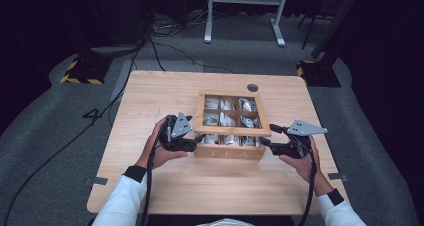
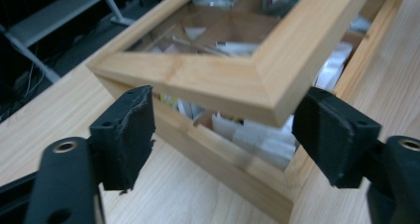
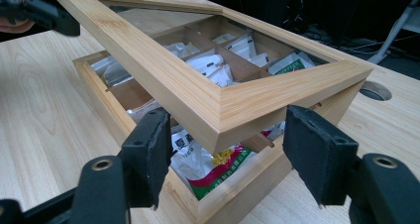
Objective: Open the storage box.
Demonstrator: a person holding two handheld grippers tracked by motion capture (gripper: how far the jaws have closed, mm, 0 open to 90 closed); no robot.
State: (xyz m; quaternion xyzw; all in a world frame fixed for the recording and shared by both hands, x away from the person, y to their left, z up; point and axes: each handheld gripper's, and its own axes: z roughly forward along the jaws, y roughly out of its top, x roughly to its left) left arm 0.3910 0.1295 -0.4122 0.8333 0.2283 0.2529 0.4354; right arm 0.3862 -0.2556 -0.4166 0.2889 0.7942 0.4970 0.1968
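While the wooden tea box sits near the middle of the table, its glass-paned lid is raised at the front, likely to reach the tea packets in its compartments. The left gripper and right gripper each straddle a front corner of the lid; whether their pads press it or stand just clear, I cannot tell
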